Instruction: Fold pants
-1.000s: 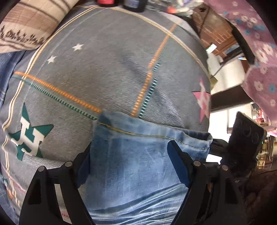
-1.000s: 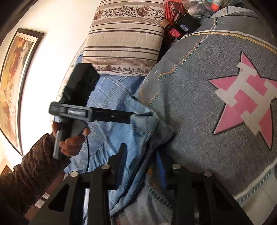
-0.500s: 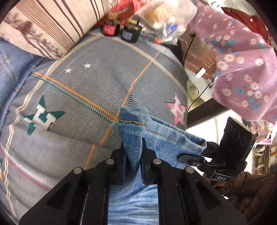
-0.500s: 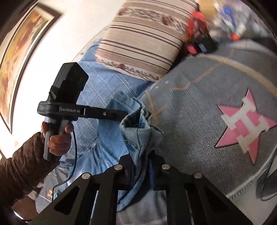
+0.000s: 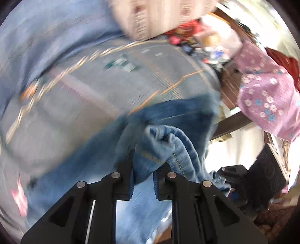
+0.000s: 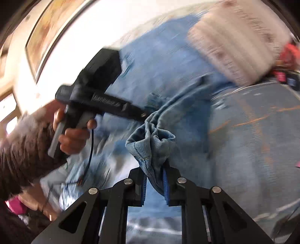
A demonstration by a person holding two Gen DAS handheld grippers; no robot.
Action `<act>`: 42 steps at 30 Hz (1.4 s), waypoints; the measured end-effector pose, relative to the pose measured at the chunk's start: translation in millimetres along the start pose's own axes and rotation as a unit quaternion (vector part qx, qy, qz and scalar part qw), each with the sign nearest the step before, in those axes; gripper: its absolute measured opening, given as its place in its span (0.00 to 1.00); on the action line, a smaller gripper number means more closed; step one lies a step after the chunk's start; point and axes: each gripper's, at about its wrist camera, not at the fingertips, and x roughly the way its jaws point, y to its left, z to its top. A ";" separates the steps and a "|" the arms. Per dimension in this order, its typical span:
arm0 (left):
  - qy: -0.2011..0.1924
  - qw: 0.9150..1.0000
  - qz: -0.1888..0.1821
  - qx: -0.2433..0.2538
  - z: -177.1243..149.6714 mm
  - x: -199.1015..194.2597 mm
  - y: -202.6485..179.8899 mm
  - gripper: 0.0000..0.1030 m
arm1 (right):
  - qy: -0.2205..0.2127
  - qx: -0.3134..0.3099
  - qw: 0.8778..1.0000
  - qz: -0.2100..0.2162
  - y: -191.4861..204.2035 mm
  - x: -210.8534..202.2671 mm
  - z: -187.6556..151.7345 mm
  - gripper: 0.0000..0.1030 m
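Note:
The light blue denim pants (image 5: 163, 142) hang bunched between both grippers above the grey patterned bed cover (image 5: 78, 105). My left gripper (image 5: 143, 169) is shut on a hem corner of the pants. My right gripper (image 6: 154, 174) is shut on the other bunched hem corner of the pants (image 6: 150, 146). In the right wrist view the left gripper's body (image 6: 97, 97) shows in a hand, its tip at the denim. In the left wrist view the right gripper's body (image 5: 262, 172) sits at the lower right. Both views are motion-blurred.
A striped pillow (image 5: 159, 16) lies at the head of the bed, also in the right wrist view (image 6: 240, 43). Small clutter (image 5: 187, 41) sits beside it. A pink floral cloth (image 5: 268, 97) hangs at the right. A framed picture (image 6: 48, 28) hangs on the wall.
Both grippers closed on the hem corners, lifted the denim off the cover, and are now swinging it toward the pillow end; the views have tilted and blurred.

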 end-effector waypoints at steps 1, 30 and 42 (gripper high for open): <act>0.001 1.000 0.003 -0.025 -12.1 1.5 13.9 0.14 | 0.020 -0.013 1.000 0.001 9.3 11.5 -2.4 0.16; -0.095 0.986 -0.053 -0.124 -53.0 -53.2 29.1 0.69 | 0.139 0.345 0.916 0.149 -50.3 48.5 -54.4 0.62; -0.111 0.980 -0.056 -0.155 -43.2 -64.8 26.2 0.07 | 0.082 0.346 0.925 0.133 -46.9 53.4 -30.6 0.07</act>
